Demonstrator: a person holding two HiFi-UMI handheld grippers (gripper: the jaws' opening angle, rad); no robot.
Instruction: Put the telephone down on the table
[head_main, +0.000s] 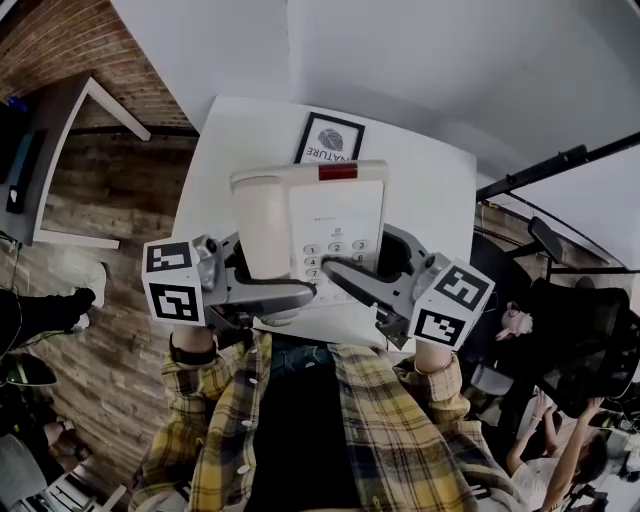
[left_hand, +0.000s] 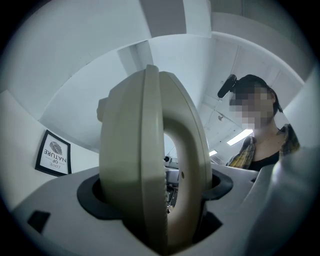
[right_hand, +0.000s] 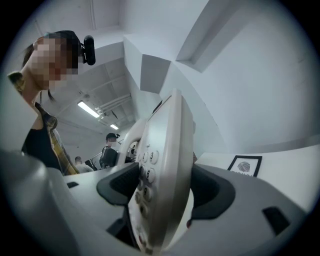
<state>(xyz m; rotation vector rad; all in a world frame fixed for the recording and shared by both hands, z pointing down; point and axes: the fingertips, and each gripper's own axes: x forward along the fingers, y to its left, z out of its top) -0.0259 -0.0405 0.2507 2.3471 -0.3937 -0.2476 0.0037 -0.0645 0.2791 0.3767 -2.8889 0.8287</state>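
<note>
A cream desk telephone (head_main: 308, 222) with its handset on the left and a keypad on the right is held in the air above the white table (head_main: 420, 170). My left gripper (head_main: 300, 292) is shut on its handset side; the handset edge (left_hand: 150, 165) fills the left gripper view between the jaws. My right gripper (head_main: 335, 275) is shut on the keypad side, and the phone body (right_hand: 167, 175) stands edge-on between its jaws in the right gripper view. Both grippers hold it from the near edge.
A black-framed picture (head_main: 329, 140) lies on the table beyond the phone, seen also as the picture (left_hand: 52, 152) and the picture (right_hand: 245, 165). Wooden floor and a brick wall lie left of the table. People and chairs are at the right (head_main: 560, 400).
</note>
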